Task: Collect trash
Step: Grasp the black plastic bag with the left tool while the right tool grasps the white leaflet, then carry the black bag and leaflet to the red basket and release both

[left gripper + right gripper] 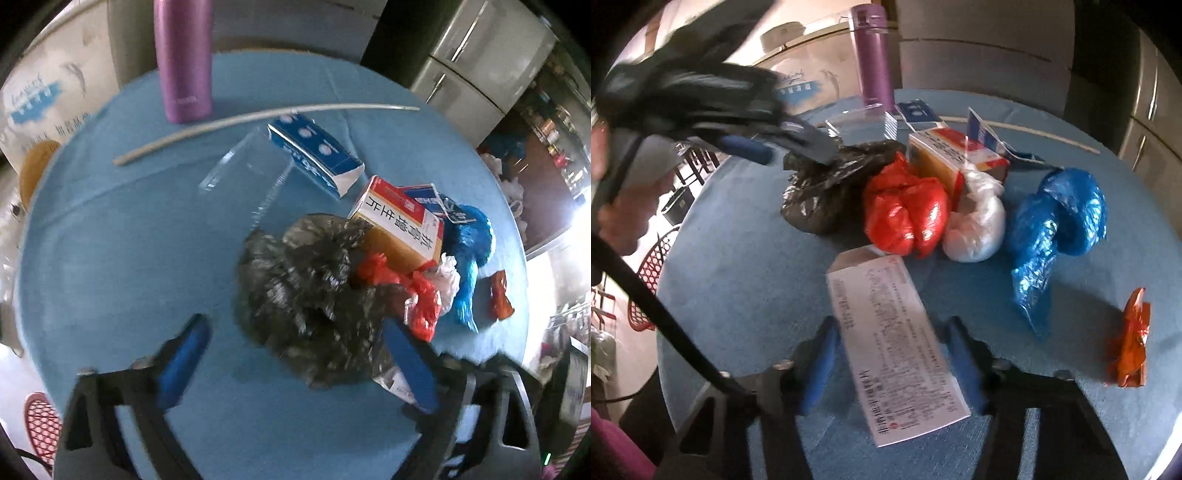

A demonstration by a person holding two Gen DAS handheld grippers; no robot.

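A round table (746,258) covered in blue cloth carries a cluster of trash. The left gripper (295,354) points steeply down over a crumpled black plastic bag (310,288). Its blue-padded jaws stand apart, one on each side of the bag, and no pad presses on it. In the right wrist view the same gripper reaches in from the upper left with its tips at the top of the black bag.

The right gripper (890,354) straddles a flat white printed carton (894,343) lying near the table's front edge. The jaws stand on either side of the carton's long edges; whether the pads press on the cardboard cannot be told from the blurred view.

Beside the black bag lie a knotted red plastic bag (905,218), a white plastic bundle (975,229) touching it, and a crumpled blue plastic bag (1056,221) further right. A small orange wrapper (1130,347) lies apart near the right edge. Behind the bags rests a red, white and tan medicine box (953,158), with a blue and white carton (314,155) further back, next to a clear plastic package (243,162). A thin white rod (258,118) lies across the far side. A tall purple metal flask (183,59) stands upright near the far edge.
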